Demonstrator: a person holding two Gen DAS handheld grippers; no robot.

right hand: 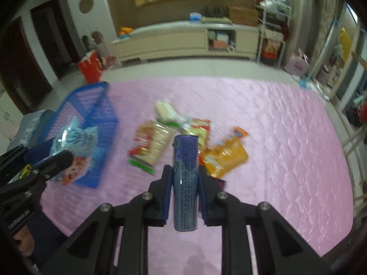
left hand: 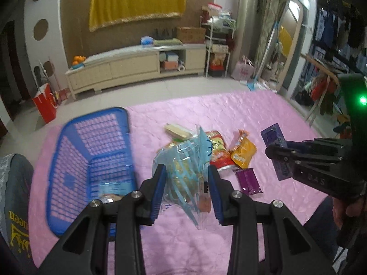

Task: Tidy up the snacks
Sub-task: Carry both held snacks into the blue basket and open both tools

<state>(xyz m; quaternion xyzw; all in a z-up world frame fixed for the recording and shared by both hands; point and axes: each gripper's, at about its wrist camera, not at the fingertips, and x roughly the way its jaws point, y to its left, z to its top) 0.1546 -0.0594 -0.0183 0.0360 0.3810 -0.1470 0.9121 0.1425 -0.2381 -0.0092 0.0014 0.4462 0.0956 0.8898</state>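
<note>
Snacks lie in a loose cluster on the pink quilted cover (left hand: 229, 114): a red packet (left hand: 220, 158), an orange pouch (left hand: 244, 152), a cream wafer pack (left hand: 177, 131) and a small purple sachet (left hand: 248, 181). In the right wrist view a clear cracker pack (right hand: 152, 146) with red ends sits at the left of the same cluster.

The left gripper (left hand: 187, 190) is closed on a clear blue-printed bag (left hand: 183, 171), both blue pads pressing its sides; the bag is clear of the cover. The right gripper (right hand: 184, 188) clamps a purple box (right hand: 185, 178), which stands upright between its pads and is likewise off the cover.

A blue mesh basket (left hand: 91, 151) sits to the left of the cluster, near the left gripper. Something pale with a clear wrapper shows at its near end; what it is cannot be told.

Beyond the cover are tiled floor, a cream cabinet (left hand: 137, 64), a red bag (left hand: 44, 104) and a yellow cloth (left hand: 137, 2) on the wall.
</note>
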